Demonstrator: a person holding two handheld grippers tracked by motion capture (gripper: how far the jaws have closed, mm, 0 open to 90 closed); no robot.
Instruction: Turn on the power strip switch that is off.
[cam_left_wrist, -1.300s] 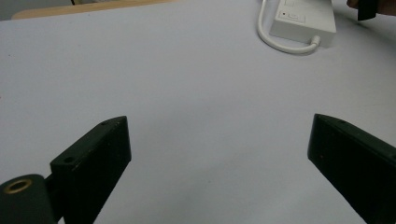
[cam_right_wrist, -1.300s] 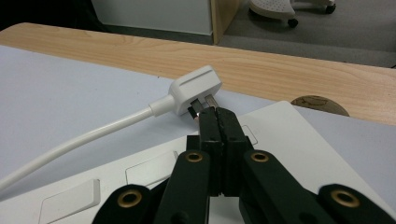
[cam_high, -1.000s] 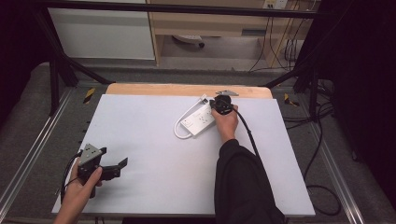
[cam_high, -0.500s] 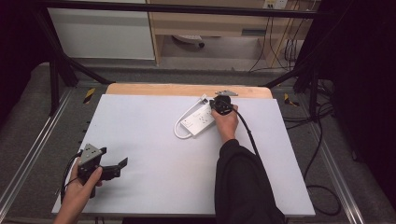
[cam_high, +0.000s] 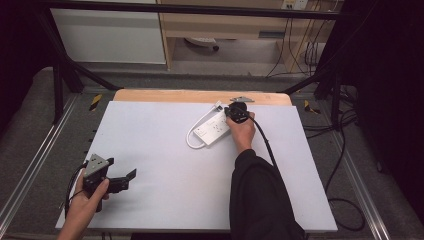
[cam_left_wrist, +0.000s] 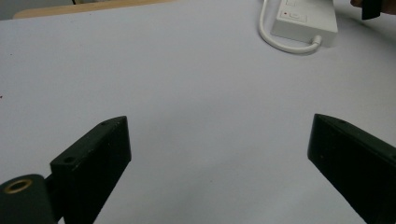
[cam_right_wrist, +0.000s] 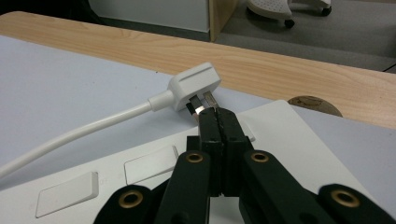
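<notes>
A white power strip (cam_high: 212, 131) lies at the back middle of the white table top (cam_high: 150, 145), and its own white cable (cam_high: 192, 142) loops round to a white plug (cam_high: 218, 105) beside it. My right gripper (cam_high: 237, 112) hovers over the strip's far end, held by a hand in a black sleeve. In the right gripper view its jaws are pressed together, with the gripper (cam_right_wrist: 218, 114) just short of the plug (cam_right_wrist: 194, 84) and its metal prongs, above the strip (cam_right_wrist: 289, 140). My left gripper (cam_high: 127, 180) rests open near the front left, with nothing between its fingers (cam_left_wrist: 93, 154).
The strip's near end (cam_left_wrist: 306, 21) and its cable loop sit far ahead in the left gripper view. A bare wooden edge (cam_high: 200, 96) runs along the table's back. Metal frame rails (cam_high: 40, 160) flank the table, and black cables (cam_high: 340, 150) hang at the right.
</notes>
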